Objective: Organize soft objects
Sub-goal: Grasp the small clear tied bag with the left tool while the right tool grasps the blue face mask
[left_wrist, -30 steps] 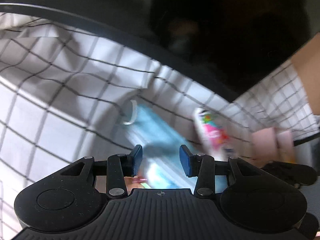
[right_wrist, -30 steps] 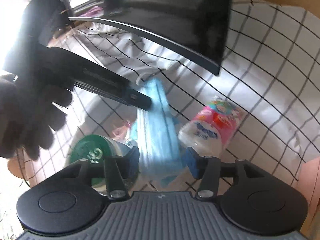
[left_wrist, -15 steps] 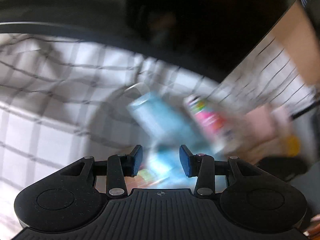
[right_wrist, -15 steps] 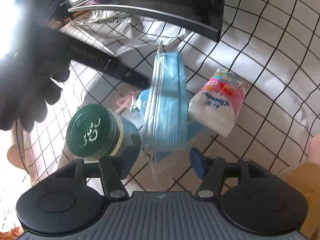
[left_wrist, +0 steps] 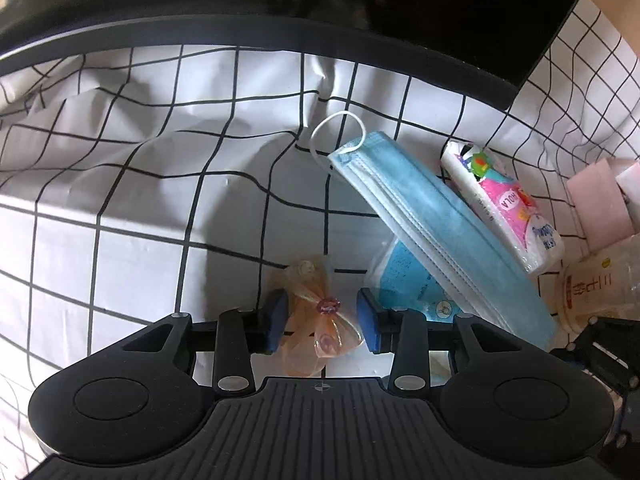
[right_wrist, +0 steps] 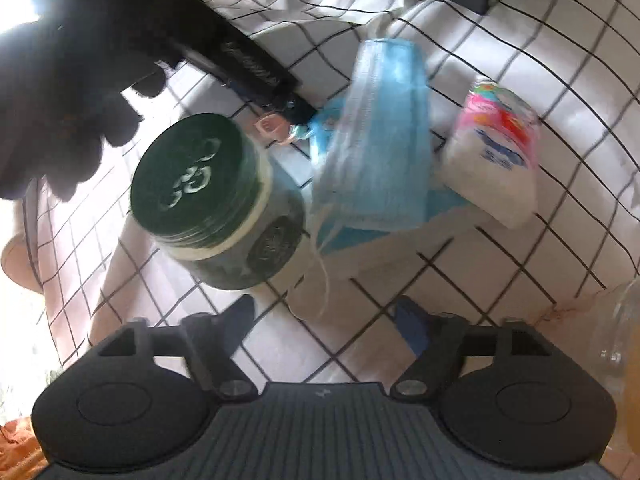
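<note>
My left gripper (left_wrist: 322,320) points down at a translucent orange bow with a pink gem (left_wrist: 316,312) on the checked cloth (left_wrist: 120,208). Its jaws are closing, with the bow between the blue pads and not squeezed. A stack of blue face masks (left_wrist: 440,232) leans on a blue packet (left_wrist: 404,276), with a pink tissue pack (left_wrist: 504,208) behind it. My right gripper (right_wrist: 328,320) is opening over bare cloth with only a mask ear loop (right_wrist: 324,276) in front of it. The masks (right_wrist: 384,140) lie free ahead. The left gripper (right_wrist: 248,68) reaches to the bow (right_wrist: 272,126).
A green-lidded jar (right_wrist: 208,188) lies on its side left of the masks. A dark monitor (left_wrist: 360,0) stands behind the cloth. Pink blocks (left_wrist: 600,204) and a clear bottle (left_wrist: 592,288) sit at the right. A gloved hand (right_wrist: 72,80) holds the left gripper.
The right jaws widened and let go of the mask stack, which now lies free ahead. The left gripper turned and came down over the orange bow.
</note>
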Motion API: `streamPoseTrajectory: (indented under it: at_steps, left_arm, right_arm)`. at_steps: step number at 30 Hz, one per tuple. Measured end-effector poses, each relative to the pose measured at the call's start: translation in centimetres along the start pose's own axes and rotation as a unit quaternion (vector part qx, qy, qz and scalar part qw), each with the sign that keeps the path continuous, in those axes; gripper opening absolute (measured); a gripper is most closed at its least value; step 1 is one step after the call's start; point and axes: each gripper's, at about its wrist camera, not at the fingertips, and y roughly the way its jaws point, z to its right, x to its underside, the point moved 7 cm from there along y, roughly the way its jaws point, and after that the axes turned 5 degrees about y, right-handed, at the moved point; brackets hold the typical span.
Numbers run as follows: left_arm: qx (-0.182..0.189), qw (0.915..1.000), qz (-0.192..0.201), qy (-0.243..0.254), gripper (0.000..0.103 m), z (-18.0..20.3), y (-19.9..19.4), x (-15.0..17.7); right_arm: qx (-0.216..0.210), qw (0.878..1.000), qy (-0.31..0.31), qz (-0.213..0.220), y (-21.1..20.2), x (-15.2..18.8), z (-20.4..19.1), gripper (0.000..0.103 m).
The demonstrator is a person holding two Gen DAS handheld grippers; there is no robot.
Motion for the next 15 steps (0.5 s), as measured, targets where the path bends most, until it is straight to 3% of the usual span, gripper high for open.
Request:
streamPoseTrajectory:
  at_steps: [7,10,12,15]
  left_arm:
    - [-0.007,1.0,0.004,0.0,0.043,0.3,0.3,0.0]
    - [-0.003,0.9999,0.015,-0.005,0.042,0.0,0.1,0.4]
    - [-0.015,0.9996,0.02,-0.011,0.02,-0.6,-0.2,0.5]
    - [-0.013,0.9992,0.032,-0.021,0.018,-1.4,-0.6,0.9]
  right_arm:
    - [-0.021,1.0,-0.008,-0.02,0.5,0.0,-0.5,0.102]
    - [-0.031,0.999,0.003,-0.031,0.6,-0.3,-0.4,0.103]
    - [-0.037,0.998,0.013,-0.039,0.6,-0.6,-0.3,0.103]
    - [-0.038,0.998,-0.001,-0.058,0.6,-0.7,-0.3,0.103]
